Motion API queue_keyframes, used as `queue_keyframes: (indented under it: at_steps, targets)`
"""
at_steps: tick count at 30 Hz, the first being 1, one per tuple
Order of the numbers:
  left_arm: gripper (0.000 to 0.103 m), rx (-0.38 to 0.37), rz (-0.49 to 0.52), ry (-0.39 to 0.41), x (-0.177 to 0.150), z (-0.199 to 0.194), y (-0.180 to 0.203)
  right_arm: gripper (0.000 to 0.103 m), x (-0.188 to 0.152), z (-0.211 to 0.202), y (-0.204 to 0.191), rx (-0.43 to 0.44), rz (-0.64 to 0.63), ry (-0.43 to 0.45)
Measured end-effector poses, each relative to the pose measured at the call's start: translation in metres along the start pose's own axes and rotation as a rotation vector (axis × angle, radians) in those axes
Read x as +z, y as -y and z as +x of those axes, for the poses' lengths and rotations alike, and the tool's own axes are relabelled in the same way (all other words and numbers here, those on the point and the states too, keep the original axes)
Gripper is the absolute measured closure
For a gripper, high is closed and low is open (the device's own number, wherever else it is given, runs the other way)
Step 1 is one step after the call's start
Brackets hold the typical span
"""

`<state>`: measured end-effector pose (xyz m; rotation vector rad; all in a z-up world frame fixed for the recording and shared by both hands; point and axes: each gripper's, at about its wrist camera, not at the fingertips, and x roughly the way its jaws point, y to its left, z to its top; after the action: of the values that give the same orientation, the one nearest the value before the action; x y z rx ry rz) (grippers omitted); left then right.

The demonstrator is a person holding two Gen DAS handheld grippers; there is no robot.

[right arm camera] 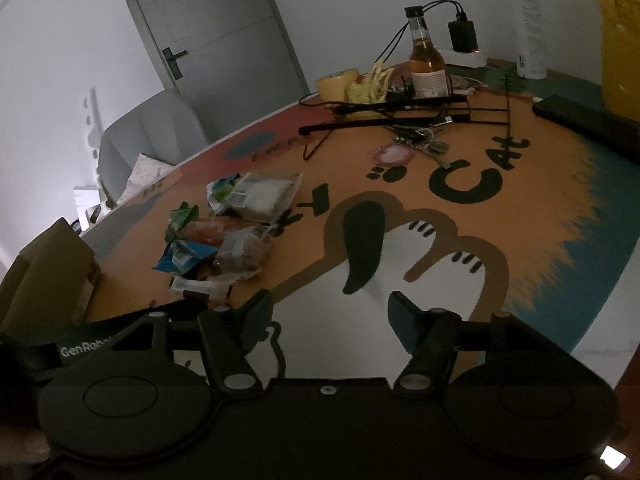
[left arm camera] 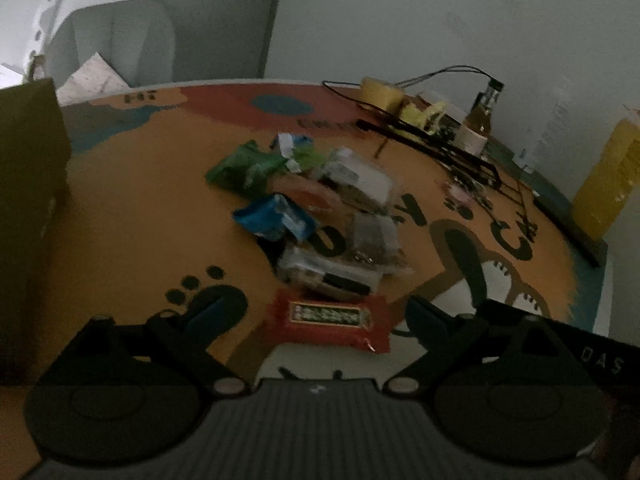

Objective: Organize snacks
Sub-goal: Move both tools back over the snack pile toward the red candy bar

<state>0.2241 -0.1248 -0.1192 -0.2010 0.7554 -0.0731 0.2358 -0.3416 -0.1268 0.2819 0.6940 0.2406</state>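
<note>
Snack pile mid-desk [left arm camera: 120, 208]: one red pack [left arm camera: 328, 320] nearest, one blue [left arm camera: 276, 216], one green [left arm camera: 244, 168], roughly four clear packs, count unsure. Left gripper [left arm camera: 316, 312] spread, red pack between its fingers, untouched. Right gripper [right arm camera: 330, 316] half-spread, empty; one bottle [right arm camera: 427, 60] far right.

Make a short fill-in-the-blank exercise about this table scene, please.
1. The snack nearest the left tool is a ____ packet.
2. Between the fingers of the right tool there is ____.
3. The glass bottle stands ____.

Missing words: red; nothing; upright
</note>
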Motion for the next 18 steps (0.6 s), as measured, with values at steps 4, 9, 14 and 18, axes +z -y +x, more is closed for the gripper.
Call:
queue_keyframes:
  at_steps: [4,9,14,18]
  targets:
    - [0.012,0.004,0.033,0.004,-0.004,0.004,0.005,0.039,0.001,0.003,0.000,0.009,0.009,-0.001]
    - [0.049,0.057,0.080,0.011,-0.002,0.003,0.006,0.039,-0.001,0.008,-0.006,0.028,0.005,-0.010]
    - [0.067,0.015,0.049,0.005,0.002,-0.003,-0.008,0.039,-0.002,0.013,-0.018,0.053,-0.011,-0.019]
    - [0.069,0.010,0.033,0.010,0.002,-0.008,-0.018,0.039,-0.002,0.018,-0.031,0.080,-0.034,-0.025]
